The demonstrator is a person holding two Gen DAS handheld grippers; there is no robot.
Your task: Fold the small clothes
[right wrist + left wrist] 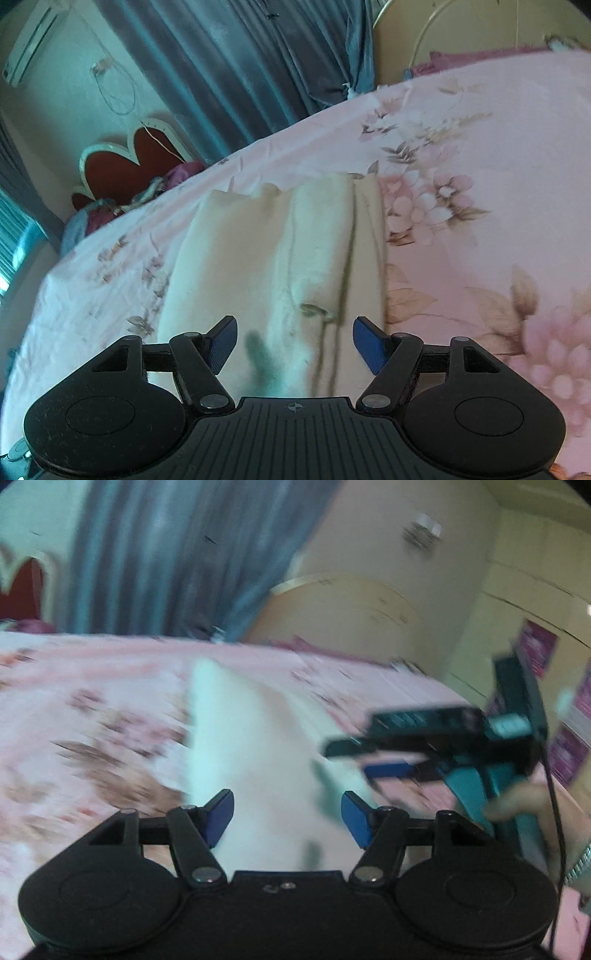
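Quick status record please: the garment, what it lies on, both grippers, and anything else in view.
garment: cream cloth, folded lengthwise into a long strip, lying flat
surface: pink floral bedsheet
left gripper: open, above the cloth's near end, nothing between the pads
right gripper: open, over the cloth's near end, not gripping it
right gripper in left view: blurred, at the right side
background: grey curtain, red heart-shaped headboard

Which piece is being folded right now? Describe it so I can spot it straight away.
Start from the bed with the pink floral sheet, in front of the grey-blue curtain. On the sheet lies a plain cream cloth, folded into long lengthwise panels. It is the only unpatterned, pale piece on the flowered bedding.
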